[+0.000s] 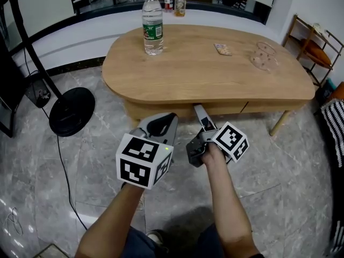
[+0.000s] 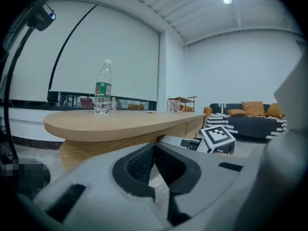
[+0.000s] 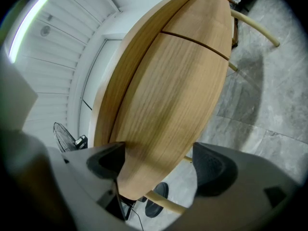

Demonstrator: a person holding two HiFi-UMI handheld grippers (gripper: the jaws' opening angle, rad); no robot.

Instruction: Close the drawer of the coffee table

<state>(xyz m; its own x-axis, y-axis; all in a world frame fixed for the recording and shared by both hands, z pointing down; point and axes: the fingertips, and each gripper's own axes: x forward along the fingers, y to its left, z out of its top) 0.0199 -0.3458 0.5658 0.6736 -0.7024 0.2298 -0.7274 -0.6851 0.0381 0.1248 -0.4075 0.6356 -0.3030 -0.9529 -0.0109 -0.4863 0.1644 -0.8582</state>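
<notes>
Since the drawer (image 3: 178, 95) is a stiff wooden panel riding under the table (image 1: 204, 74), it should handle as a rigid, fairly light thing that slides rather than lifts. Its smooth face offers nothing to pinch, so a flat push near the middle of the front looks like the better hold. Nearest the person, the left hand-held gripper (image 2: 154, 147) hangs in front of the table with its pads met at the tips and nothing between them. Just beyond it, the right hand-held gripper (image 3: 160, 161) has its jaws spread wide and empty, tips up at the drawer front on the table's near side; whether they touch the wood I cannot tell. That front looks close to flush with the apron. By count there are two hand-held grippers, one table and one drawer front that I can make out. On the top stand one water bottle (image 1: 152, 23), one small card (image 1: 222, 49) and one clear plastic piece (image 1: 264, 55). On the ledge behind are two smaller bottles (image 1: 180, 4).
</notes>
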